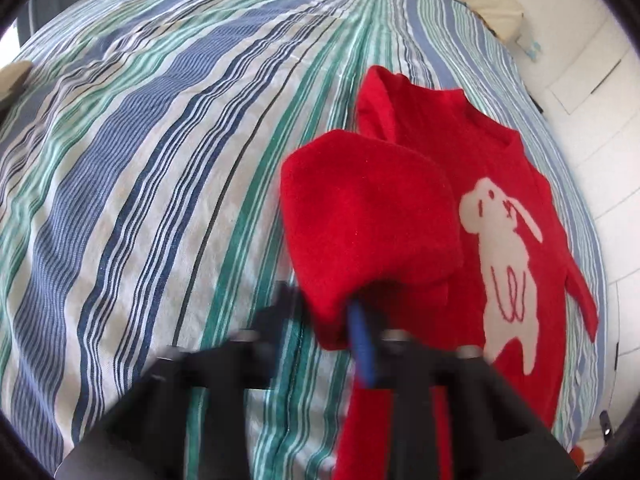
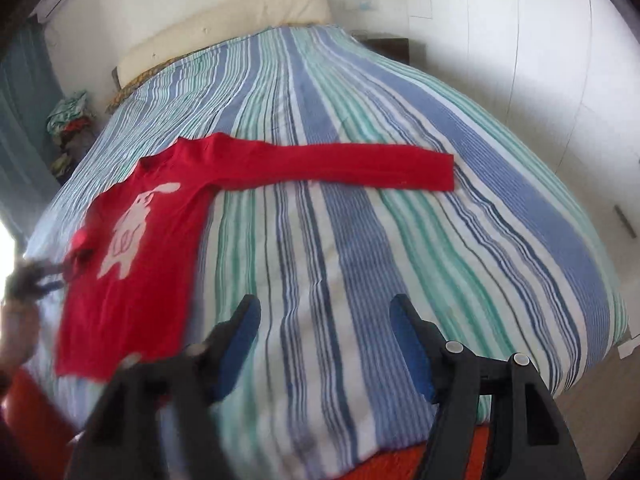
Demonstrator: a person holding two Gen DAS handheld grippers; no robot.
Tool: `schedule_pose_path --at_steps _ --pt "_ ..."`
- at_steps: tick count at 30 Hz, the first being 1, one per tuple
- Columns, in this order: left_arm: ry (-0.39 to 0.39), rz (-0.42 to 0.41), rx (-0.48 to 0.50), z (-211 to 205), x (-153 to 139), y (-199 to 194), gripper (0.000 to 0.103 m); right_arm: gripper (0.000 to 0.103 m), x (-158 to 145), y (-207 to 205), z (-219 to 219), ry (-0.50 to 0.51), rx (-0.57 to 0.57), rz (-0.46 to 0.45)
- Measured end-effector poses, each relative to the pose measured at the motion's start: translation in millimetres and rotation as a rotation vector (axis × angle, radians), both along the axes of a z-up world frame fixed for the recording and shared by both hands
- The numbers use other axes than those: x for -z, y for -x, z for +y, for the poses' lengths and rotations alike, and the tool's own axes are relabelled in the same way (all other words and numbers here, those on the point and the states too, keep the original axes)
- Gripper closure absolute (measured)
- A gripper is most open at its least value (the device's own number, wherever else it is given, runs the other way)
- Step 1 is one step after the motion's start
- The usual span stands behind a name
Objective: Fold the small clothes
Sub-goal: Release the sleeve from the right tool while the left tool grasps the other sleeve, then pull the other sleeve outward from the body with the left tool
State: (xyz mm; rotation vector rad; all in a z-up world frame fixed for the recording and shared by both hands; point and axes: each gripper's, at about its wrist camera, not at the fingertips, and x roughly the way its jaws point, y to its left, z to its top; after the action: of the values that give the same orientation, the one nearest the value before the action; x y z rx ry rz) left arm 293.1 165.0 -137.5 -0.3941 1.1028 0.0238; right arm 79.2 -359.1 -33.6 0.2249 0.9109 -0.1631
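Observation:
A small red sweater [image 2: 160, 208] with a white rabbit on its front [image 1: 504, 256] lies flat on the striped bed. My left gripper [image 1: 360, 320] is shut on the sweater's left sleeve [image 1: 368, 220] and holds it lifted and folded over the body. It shows blurred at the left edge of the right wrist view [image 2: 60, 270]. The other sleeve [image 2: 340, 168] lies stretched straight out to the right. My right gripper [image 2: 324, 336] is open and empty, above bare bedcover to the right of the sweater's hem.
The bed [image 2: 400, 240] has a blue, green and white striped cover. A cream headboard [image 2: 224, 32] is at the far end. A pile of clothes [image 2: 68, 120] sits beside the bed at far left. White wardrobe doors [image 2: 540, 60] stand to the right.

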Motion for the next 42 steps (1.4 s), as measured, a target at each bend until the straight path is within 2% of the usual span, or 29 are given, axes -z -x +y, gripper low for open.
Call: schedule_pose_path --at_steps 1,3,8,10,12,13,14,15,16,17,20,22,23,25,27,29,31,32,34,35,37,39,42 --pt "-0.032 -0.023 -0.005 1.0 -7.0 -1.3 0.099 0.036 0.4 2.3 6.3 0.004 -0.012 -0.004" --pt "-0.178 -0.116 0.043 -0.5 -36.5 0.6 0.099 0.036 -5.1 7.0 16.0 0.039 -0.035 -0.031" --pt "-0.652 -0.283 0.212 -5.0 -109.5 17.2 0.099 0.036 -11.9 16.1 27.0 0.088 -0.057 -0.074" --pt "-0.855 -0.334 0.266 -15.5 -121.3 32.7 0.097 0.036 -9.7 15.7 28.1 0.093 -0.057 -0.067" --pt "-1.052 -0.388 0.359 -42.2 -113.5 53.5 0.094 0.036 -8.4 13.1 29.2 0.101 -0.058 -0.059" --pt "-1.129 -0.418 0.410 -58.0 -103.5 64.0 0.083 0.036 -7.6 12.1 30.2 0.104 -0.059 -0.056" --pt "-1.178 -0.439 0.471 -76.6 -88.7 76.0 0.063 0.036 -6.6 10.8 31.2 0.108 -0.062 -0.051" --pt "-1.205 -0.445 0.536 -95.4 -72.8 87.0 0.047 0.036 -5.5 9.4 32.2 0.111 -0.066 -0.044" --pt "-1.229 -0.441 0.600 -115.1 -51.6 99.2 0.018 0.036 -4.0 8.1 33.3 0.113 -0.069 -0.037" --pt "-1.249 -0.429 0.663 -132.9 -29.6 109.8 0.009 0.036 -3.0 6.9 33.8 0.115 -0.072 -0.031" --pt "-1.263 -0.365 0.803 -163.5 18.4 141.8 0.011 0.036 -2.3 6.9 34.4 0.122 -0.076 -0.024" --pt "-1.211 -0.331 0.799 -163.2 21.9 157.1 0.014 0.036 -4.0 10.0 34.0 0.129 -0.077 -0.032" --pt "-1.155 -0.306 0.780 -156.7 15.3 161.0 0.014 0.036 -5.2 11.7 34.1 0.131 -0.077 -0.034" --pt "-0.990 -0.247 0.710 -132.1 -6.9 161.6 0.009 0.036 -5.4 13.4 32.6 0.131 -0.073 -0.038" --pt "-0.801 -0.193 0.578 -93.8 -30.1 155.5 0.009 0.036 -3.9 12.0 30.4 0.124 -0.065 -0.034" --pt "-0.577 -0.144 0.398 -39.8 -47.2 135.9 0.009 0.036 -1.8 8.9 28.7 0.114 -0.059 -0.027" --pt "-0.289 -0.089 0.207 18.8 -49.4 115.6 0.013 0.036 0.0 6.0 29.8 0.113 -0.060 -0.018" --pt "-0.136 -0.067 0.131 44.2 -44.4 105.6 0.017 0.036 0.8 4.9 31.1 0.118 -0.064 -0.013" --pt "0.088 -0.028 0.048 71.5 -26.1 87.8 0.028 0.036 2.3 3.5 34.8 0.132 -0.075 -0.004" --pt "0.150 -0.007 0.032 74.7 -15.5 78.3 0.034 0.036 2.6 3.0 36.5 0.140 -0.080 -0.001" --pt "0.223 0.043 0.042 69.9 4.1 66.6 0.038 0.036 1.9 3.3 39.7 0.154 -0.087 -0.002" --pt "0.259 0.094 0.048 62.1 23.6 56.3 0.046 0.036 1.0 4.3 42.0 0.168 -0.090 -0.005" --pt "0.288 0.106 0.010 60.6 38.7 53.7 0.048 0.036 1.2 5.2 42.9 0.178 -0.093 -0.004"
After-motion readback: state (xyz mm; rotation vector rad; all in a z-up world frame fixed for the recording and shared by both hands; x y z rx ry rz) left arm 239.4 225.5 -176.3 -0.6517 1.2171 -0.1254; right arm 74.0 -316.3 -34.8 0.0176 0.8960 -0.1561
